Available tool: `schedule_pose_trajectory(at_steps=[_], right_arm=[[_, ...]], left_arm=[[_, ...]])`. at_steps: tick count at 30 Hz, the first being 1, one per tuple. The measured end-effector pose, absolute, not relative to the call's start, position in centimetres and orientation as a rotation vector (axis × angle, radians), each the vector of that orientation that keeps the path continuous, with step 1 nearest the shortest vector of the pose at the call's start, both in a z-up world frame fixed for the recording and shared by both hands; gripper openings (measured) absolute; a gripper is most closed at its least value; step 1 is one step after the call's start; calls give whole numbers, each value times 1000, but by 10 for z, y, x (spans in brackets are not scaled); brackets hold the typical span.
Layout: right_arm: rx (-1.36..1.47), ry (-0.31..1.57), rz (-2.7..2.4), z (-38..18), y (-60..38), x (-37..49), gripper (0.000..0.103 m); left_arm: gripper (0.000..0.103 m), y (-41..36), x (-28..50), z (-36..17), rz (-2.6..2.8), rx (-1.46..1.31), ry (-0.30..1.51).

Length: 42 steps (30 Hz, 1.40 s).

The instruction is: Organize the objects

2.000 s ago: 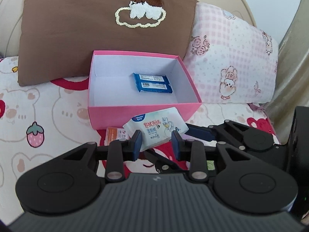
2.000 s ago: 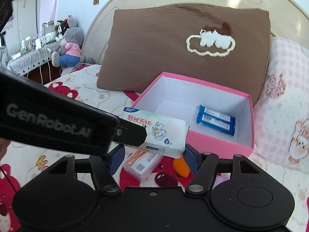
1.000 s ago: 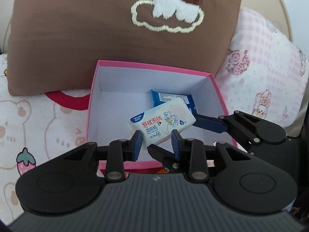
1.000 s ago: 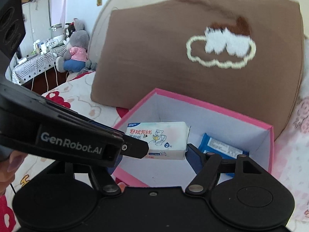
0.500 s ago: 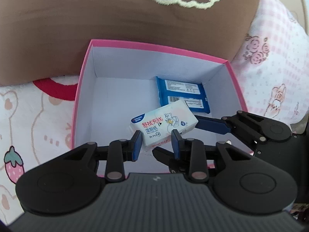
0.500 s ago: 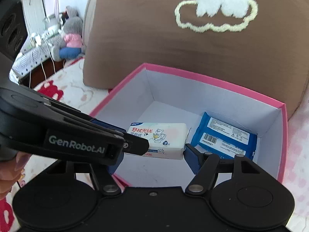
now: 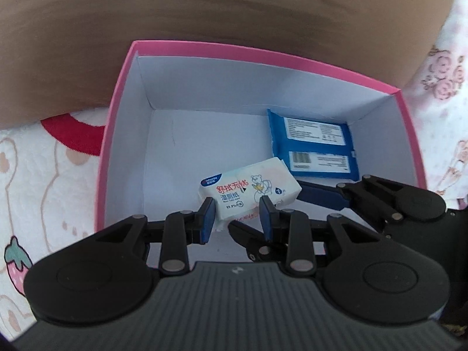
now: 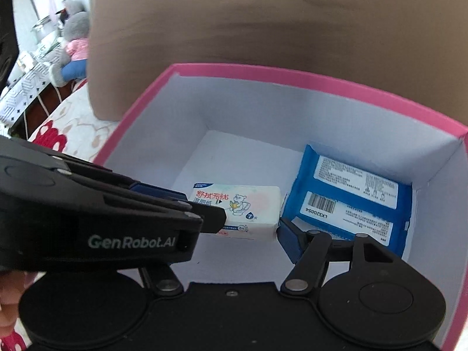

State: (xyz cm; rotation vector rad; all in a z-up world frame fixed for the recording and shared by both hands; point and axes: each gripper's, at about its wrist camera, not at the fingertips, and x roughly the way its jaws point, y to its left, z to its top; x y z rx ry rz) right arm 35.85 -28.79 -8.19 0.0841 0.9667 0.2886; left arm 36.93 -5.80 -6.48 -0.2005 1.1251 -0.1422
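A white wet-wipes pack [image 7: 248, 193] hangs low inside the pink box [image 7: 117, 117], just left of a blue wipes pack [image 7: 316, 146] that lies on the box floor. My left gripper [image 7: 237, 213] is shut across the near end of the white pack. My right gripper [image 8: 234, 228] spans the white pack [image 8: 242, 204] lengthwise with its jaws closing. Its right pad touches the pack's end beside the blue pack [image 8: 351, 199]. Its left finger is hidden behind the left gripper's body. I cannot tell whether the white pack touches the floor.
A brown pillow [image 7: 204, 14] leans right behind the box's far wall. A pink patterned pillow [image 7: 438, 73] lies to the right, and bear-print bedding [image 7: 44, 161] to the left. A plush toy [image 8: 73, 38] sits far off at the left. The box floor's left half is bare.
Both grippers have carried the white pack forward and down, from above the box's near rim to deep inside it, next to the blue pack. The box now fills both views.
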Motion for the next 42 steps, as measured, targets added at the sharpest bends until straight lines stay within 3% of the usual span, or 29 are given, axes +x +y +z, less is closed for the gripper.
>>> schedule_pose_trajectory(at_steps=[7,19,22,23,42], right_arm=[[146,1069,267,-88,-292,373,65],[143,1162,162,-97,-285,390,41],[167,1179,124,-102,-286,394,33],[171,1179,114,-103,-285,395,26],[132,1030,136,-71,-284,348,24]], left_arm=[[29,-60,383,-71,-126,-177,1152],[29,-61,395,-77,-87,-184,1157],[29,-62,396,-78,-90,-190,1145],[29,-61,396,-79,-97,-210,1147],[30,-60,380,-59,-135,-207,1094]])
